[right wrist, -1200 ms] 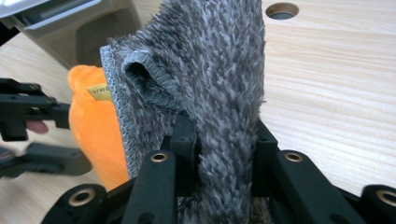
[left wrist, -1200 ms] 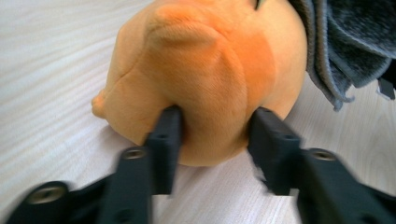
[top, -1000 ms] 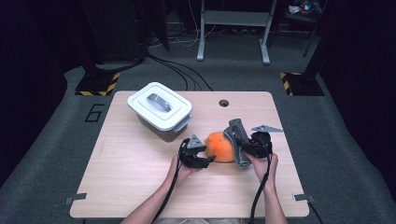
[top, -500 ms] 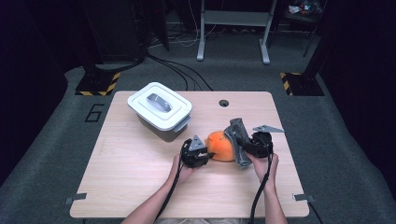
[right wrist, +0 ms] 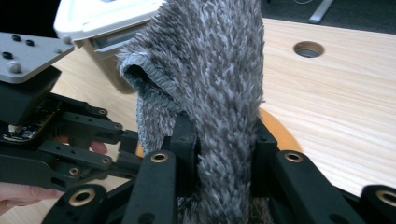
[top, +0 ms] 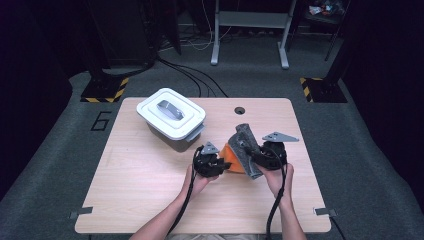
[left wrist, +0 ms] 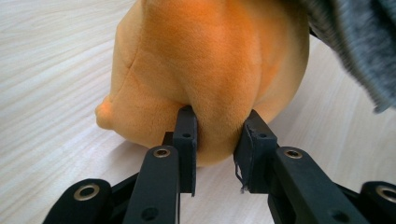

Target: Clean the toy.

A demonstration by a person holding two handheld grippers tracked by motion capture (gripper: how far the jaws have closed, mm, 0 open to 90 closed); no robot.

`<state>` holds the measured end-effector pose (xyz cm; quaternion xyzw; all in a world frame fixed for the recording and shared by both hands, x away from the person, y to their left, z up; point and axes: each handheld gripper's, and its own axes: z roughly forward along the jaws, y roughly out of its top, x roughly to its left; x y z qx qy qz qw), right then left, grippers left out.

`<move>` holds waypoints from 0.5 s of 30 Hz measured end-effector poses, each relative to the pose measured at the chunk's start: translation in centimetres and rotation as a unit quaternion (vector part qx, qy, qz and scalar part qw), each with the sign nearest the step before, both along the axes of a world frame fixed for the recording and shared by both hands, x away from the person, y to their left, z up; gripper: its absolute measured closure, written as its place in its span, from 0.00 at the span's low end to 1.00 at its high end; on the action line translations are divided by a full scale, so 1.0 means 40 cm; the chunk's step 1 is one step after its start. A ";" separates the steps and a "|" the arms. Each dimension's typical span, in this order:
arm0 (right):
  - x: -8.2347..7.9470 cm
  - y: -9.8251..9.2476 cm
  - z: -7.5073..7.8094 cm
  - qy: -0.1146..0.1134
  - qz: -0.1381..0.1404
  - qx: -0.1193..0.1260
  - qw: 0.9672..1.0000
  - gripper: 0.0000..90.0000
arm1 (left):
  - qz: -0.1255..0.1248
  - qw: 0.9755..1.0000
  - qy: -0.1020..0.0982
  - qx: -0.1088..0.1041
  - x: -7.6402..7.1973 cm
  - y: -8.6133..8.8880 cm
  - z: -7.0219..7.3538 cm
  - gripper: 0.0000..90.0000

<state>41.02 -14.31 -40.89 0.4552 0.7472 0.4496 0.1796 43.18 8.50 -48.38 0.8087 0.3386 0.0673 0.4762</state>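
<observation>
The left gripper [left wrist: 218, 140] is pinching a fold of the orange plush [left wrist: 210, 60]; its jaws have just been closing, and plush now bulges between the pads. The right gripper [right wrist: 223, 154] is clamping a grey fuzzy cloth [right wrist: 210, 65], which is standing up out of its jaws and draping over the plush's far side.

To do this step well, as I judge it, the left grip should be holding the plush steady against the table [top: 150, 175] while the right is drawing the cloth up and away in a smooth pull (a jerk would likely drag the soft toy along). A deeper bite on the plush would help, since only a small fold is caught.

In the high view, the left gripper [top: 210, 162] is lying low and nearly level, pointing right at the plush [top: 231, 157], forearm coming in from the bottom. The right gripper [top: 267, 157] is sitting just beyond the plush, angled inward, its cloth [top: 246, 142] tilting up. A lidded white box [top: 171, 117] is standing well behind the left gripper.
</observation>
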 end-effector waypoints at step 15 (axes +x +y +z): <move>0.014 0.086 -0.038 -0.028 -0.001 -0.089 0.996 0.78 | 0.015 1.000 0.012 0.004 0.008 0.003 -0.011 0.79</move>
